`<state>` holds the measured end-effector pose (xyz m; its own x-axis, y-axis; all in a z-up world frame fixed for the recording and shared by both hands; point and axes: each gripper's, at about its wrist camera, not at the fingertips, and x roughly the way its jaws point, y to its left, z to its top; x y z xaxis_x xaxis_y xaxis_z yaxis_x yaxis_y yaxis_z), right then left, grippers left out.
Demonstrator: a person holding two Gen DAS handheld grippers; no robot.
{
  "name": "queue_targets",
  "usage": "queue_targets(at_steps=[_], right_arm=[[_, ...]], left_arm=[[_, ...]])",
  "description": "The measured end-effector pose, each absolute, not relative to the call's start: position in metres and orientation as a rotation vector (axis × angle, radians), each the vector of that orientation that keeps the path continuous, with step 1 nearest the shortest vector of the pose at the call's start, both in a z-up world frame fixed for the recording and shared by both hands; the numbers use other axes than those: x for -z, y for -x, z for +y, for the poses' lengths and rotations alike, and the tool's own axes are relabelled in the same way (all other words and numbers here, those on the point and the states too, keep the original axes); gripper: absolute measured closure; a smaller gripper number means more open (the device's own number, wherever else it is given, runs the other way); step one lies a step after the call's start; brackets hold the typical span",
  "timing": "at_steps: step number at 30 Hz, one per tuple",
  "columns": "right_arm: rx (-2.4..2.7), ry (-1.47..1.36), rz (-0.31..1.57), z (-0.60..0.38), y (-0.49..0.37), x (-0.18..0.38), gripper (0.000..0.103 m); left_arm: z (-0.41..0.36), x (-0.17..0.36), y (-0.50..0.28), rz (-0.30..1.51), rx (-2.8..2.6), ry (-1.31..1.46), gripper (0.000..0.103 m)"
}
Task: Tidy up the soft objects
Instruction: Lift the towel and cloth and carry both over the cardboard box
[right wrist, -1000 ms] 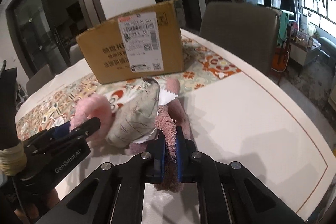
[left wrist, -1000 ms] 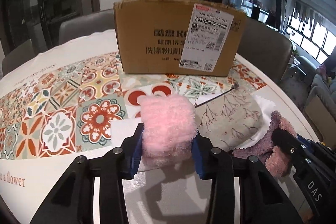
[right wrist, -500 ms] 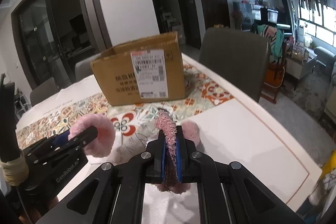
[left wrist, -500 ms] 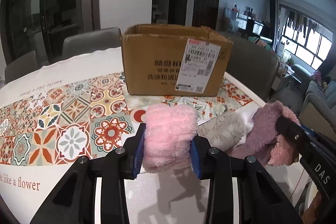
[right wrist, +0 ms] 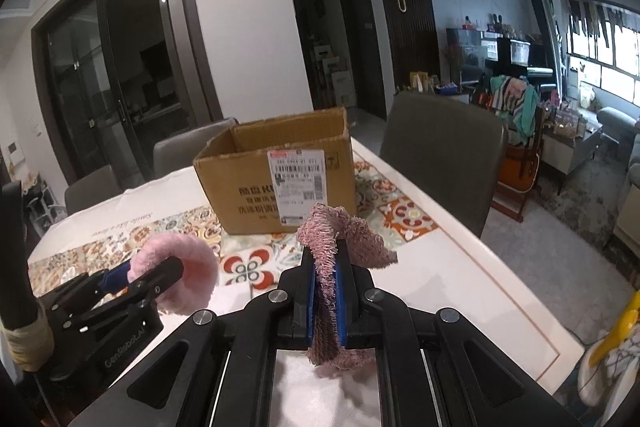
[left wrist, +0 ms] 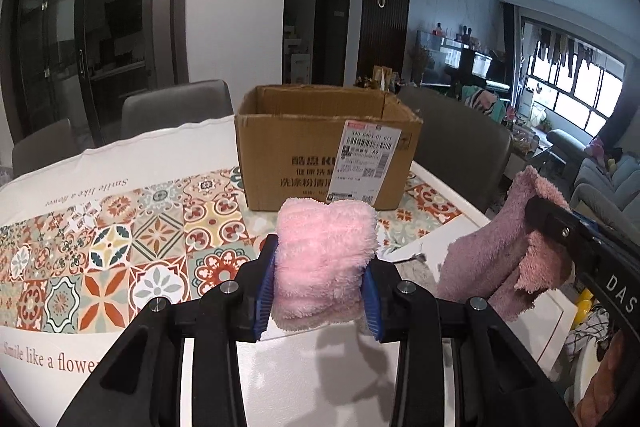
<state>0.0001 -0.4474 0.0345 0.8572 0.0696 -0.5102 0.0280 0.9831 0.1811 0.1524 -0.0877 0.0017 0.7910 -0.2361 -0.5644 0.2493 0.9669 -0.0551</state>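
Left wrist view: left tongs point(left wrist: 320, 283) squeeze the pink fluffy roll point(left wrist: 325, 259). Right tongs point(right wrist: 325, 297) pinch the mauve cloth point(right wrist: 340, 239), both aloft, likely bound for the open box point(left wrist: 328, 163).

my left gripper point(left wrist: 318, 283) matte black with silver screws, blue pads point(left wrist: 265, 287), my right gripper point(right wrist: 323, 291) same build, white GenRobot.AI and DAS lettering, tan-wrapped handle

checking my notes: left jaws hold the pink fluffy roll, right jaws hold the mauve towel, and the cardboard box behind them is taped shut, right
Not quite: the cardboard box stands open at the top, as the left wrist view shows. The pink fluffy roll in the left jaws and the mauve towel in the right jaws are correct.
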Motion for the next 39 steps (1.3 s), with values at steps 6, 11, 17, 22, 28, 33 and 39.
queue_targets(at_steps=[6,11,17,22,28,33,39], right_arm=[[-0.039,-0.17,0.506,-0.45,0.001,-0.058,0.094],[-0.06,-0.157,0.482,-0.451,-0.001,-0.072,0.094],[-0.078,-0.156,0.461,-0.453,-0.004,-0.086,0.094],[-0.099,-0.146,0.44,-0.451,-0.012,-0.101,0.094],[-0.113,-0.128,0.402,-0.447,-0.022,-0.117,0.094],[-0.125,-0.128,0.385,-0.444,-0.034,-0.126,0.094],[-0.143,-0.116,0.367,-0.439,-0.057,-0.138,0.094]], left_arm=[[-0.089,-0.023,-0.147,0.578,0.278,-0.027,0.066],[-0.091,-0.037,-0.146,0.561,0.285,-0.03,0.066],[-0.094,-0.055,-0.149,0.534,0.287,-0.045,0.066],[-0.095,-0.074,-0.158,0.51,0.3,-0.045,0.066],[-0.098,-0.094,-0.17,0.466,0.298,-0.07,0.066],[-0.099,-0.108,-0.184,0.438,0.301,-0.082,0.066],[-0.099,-0.119,-0.211,0.443,0.312,-0.078,0.066]])
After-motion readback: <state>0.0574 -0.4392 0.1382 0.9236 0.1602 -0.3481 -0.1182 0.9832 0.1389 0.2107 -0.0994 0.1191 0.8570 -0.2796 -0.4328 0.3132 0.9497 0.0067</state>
